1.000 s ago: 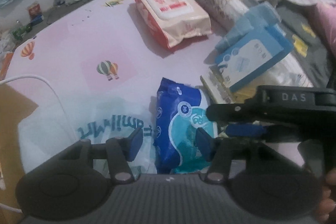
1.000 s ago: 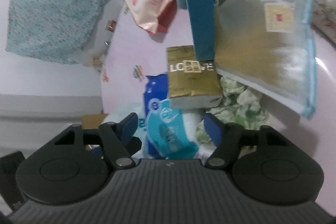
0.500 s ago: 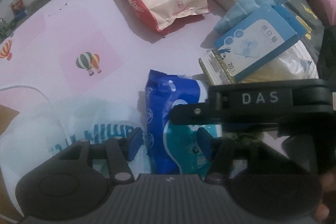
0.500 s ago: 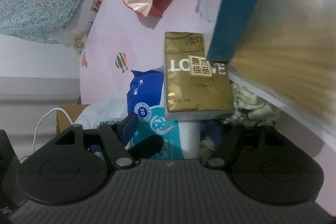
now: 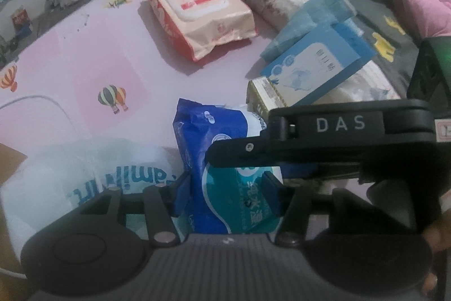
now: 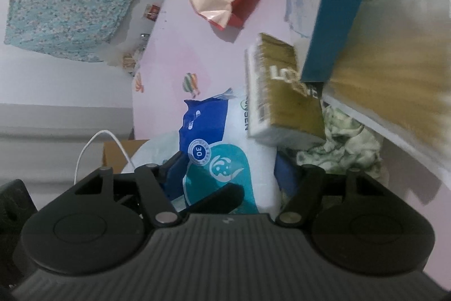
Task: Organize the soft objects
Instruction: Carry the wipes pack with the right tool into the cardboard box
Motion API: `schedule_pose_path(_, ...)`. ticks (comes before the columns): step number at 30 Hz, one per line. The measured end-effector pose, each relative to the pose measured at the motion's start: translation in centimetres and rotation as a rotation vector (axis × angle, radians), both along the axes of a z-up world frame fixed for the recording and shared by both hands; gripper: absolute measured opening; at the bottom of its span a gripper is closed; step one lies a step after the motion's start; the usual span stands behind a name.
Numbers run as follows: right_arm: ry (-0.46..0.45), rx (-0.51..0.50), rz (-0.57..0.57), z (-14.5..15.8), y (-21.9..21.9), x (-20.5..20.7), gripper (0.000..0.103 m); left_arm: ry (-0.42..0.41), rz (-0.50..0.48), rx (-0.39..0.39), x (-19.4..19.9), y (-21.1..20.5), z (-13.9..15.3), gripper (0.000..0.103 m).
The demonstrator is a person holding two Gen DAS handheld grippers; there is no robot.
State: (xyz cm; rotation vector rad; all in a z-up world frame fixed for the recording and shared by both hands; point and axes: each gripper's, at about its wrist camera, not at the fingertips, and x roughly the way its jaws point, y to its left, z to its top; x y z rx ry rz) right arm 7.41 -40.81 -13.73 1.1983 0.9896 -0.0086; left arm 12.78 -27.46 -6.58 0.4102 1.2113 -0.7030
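Two wipe packs (image 5: 222, 160) (image 5: 197, 10) — one tissue pack (image 6: 284, 100)

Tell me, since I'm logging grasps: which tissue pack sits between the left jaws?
The blue-and-teal pack, between both grippers' jaws; the pink pack and gold pack lie farther off.

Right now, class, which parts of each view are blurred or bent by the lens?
Right wrist view: the gold pack and blue box are smeared by motion blur, the upper right worst. Left wrist view: sharper; the fisheye curves the pink sheet edge, and corners go dark.
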Motion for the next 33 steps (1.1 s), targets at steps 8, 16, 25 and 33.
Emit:
schedule_pose_path(8,-0.066,0.0,-0.012,3.9,0.2,-2.1,0.067,-0.06,0.011,-0.071,-1.3,1.9,4.6,0.054)
schedule_pose_path(16,-0.132,-0.026,0.012,9.0,3.3,-2.9,0.067,-0.108,0.053,-0.123,-1.8,6.2,8.9,0.054)
schedule_pose_path(25,-0.187,-0.003,0.128,13.5,12.4,0.0,0.067,-0.189,0.187,-0.093,-1.3,16.7,13.0,0.054)
schedule_pose_path(33,-0.201,0.022,0.349,15.8,25.6,5.6,0.067,-0.223,0.404,-0.022,0.1,29.4,13.6,0.054)
